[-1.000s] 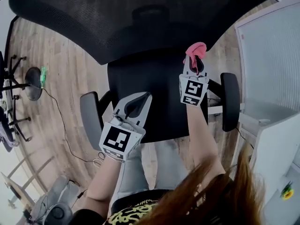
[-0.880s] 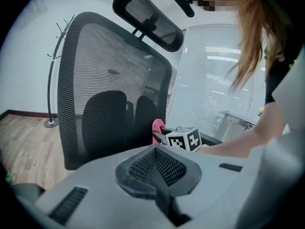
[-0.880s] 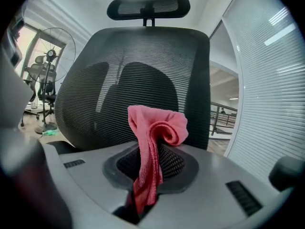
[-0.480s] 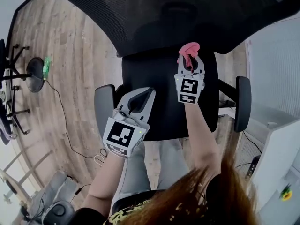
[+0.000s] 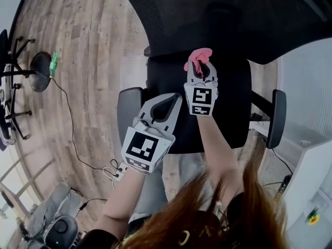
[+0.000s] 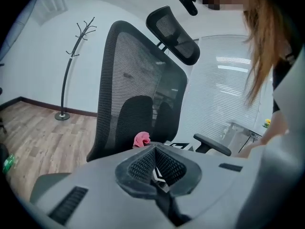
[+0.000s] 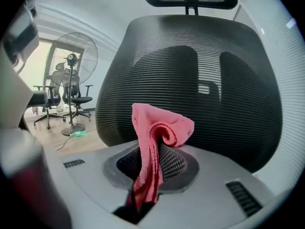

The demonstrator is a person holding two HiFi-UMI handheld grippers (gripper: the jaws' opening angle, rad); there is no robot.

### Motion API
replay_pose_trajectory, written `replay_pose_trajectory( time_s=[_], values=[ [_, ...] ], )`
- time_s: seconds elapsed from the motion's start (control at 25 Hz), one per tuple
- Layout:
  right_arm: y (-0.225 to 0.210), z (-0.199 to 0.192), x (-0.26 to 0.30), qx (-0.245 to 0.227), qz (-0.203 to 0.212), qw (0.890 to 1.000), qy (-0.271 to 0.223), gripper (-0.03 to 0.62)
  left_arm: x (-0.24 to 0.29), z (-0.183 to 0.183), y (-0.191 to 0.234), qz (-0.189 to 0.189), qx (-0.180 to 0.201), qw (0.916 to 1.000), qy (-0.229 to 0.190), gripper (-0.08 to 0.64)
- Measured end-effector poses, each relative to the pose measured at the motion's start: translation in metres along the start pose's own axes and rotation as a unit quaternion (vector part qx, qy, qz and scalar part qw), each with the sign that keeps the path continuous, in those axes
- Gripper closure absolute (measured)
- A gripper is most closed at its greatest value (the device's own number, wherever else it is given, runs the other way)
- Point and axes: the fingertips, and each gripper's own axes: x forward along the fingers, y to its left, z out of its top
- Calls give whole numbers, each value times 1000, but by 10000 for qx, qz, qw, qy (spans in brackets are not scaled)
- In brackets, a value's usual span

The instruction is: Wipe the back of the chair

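The black mesh chair back (image 5: 218, 19) fills the top of the head view, with the seat (image 5: 236, 113) below it. My right gripper (image 5: 201, 69) hangs over the seat, shut on a pink cloth (image 5: 199, 56) whose folded end sticks up close to the back's lower edge. In the right gripper view the cloth (image 7: 157, 137) stands between the jaws in front of the chair back (image 7: 214, 80). My left gripper (image 5: 174, 100) is lower left of it, over the seat's left edge, shut and empty. The left gripper view shows the chair back (image 6: 133, 80) side-on and the cloth (image 6: 141, 139).
Armrests (image 5: 127, 113) (image 5: 277, 118) flank the seat. A white desk (image 5: 311, 154) stands at the right. On the wooden floor at the left are a fan base (image 5: 39, 71), a green bottle (image 5: 53, 62) and a cable (image 5: 72, 134). A coat stand (image 6: 71, 66) is by the wall.
The head view has swung, so the chair now sits further right and the floor shows more. Both grippers have drifted left in the view. The cloth stays gripped.
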Motion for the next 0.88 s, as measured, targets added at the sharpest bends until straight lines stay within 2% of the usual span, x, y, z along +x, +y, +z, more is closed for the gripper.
replay_pose_trajectory(
  time_s=[0.12,0.28,0.52,0.76,0.88],
  values=[
    [24,3,6,-144,296,9994,-92,531,-10,0,-3,-69,-33,10000,-13,566],
    [44,3,8,-92,464,9988,-132,531,-20,-4,-7,-139,0,9999,55,566],
    [82,6,14,-91,1024,9945,-202,531,-31,-11,-4,-66,19,10000,28,566],
    [94,7,16,-11,1282,9916,-189,531,-40,-18,-9,-24,-63,9999,79,566],
    [96,6,16,130,1391,9900,-204,531,-42,-19,-9,114,-93,9999,42,566]
  ],
)
